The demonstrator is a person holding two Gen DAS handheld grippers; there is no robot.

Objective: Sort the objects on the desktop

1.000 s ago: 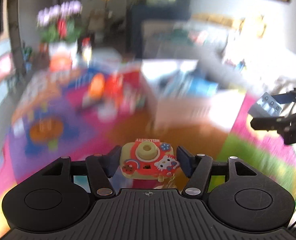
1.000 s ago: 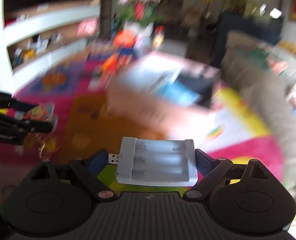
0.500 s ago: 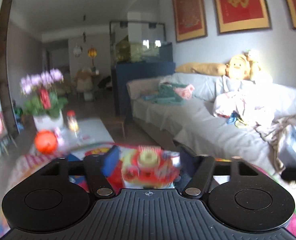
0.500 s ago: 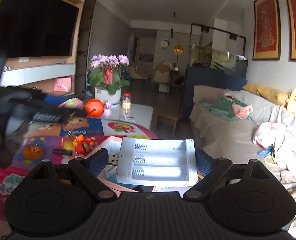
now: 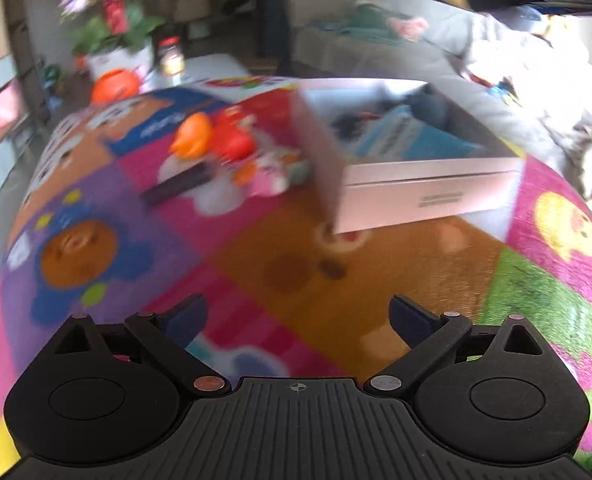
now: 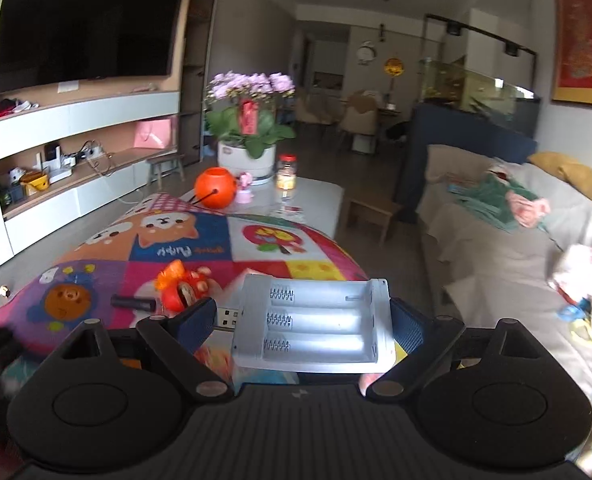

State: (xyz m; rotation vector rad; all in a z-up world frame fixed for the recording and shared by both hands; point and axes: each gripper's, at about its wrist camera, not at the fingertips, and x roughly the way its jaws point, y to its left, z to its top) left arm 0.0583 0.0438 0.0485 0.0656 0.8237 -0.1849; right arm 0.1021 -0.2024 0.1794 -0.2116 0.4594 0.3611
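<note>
My left gripper [image 5: 298,312] hangs over the colourful play mat [image 5: 296,248]; its jaws are opening wide and nothing is between them. Ahead of it stands an open pale box [image 5: 416,196] with blue and dark items inside, all blurred. Left of the box lie an orange toy [image 5: 191,140], a red toy [image 5: 233,140], a pink toy [image 5: 271,180] and a black stick [image 5: 179,188]. My right gripper [image 6: 302,312] is shut on a white battery charger [image 6: 316,328] with a USB plug, held level above the mat's near end. The toy camera is out of sight.
At the table's far end stand a potted pink flower [image 6: 247,156], an orange ball [image 6: 215,188] and a jar [image 6: 285,172]. A grey sofa [image 6: 496,248] with clothes runs along the right. Shelves under a TV line the left wall.
The left gripper has let go of the toy camera and opened wide, tipping down toward the mat. The right gripper has risen with the charger still in it.
</note>
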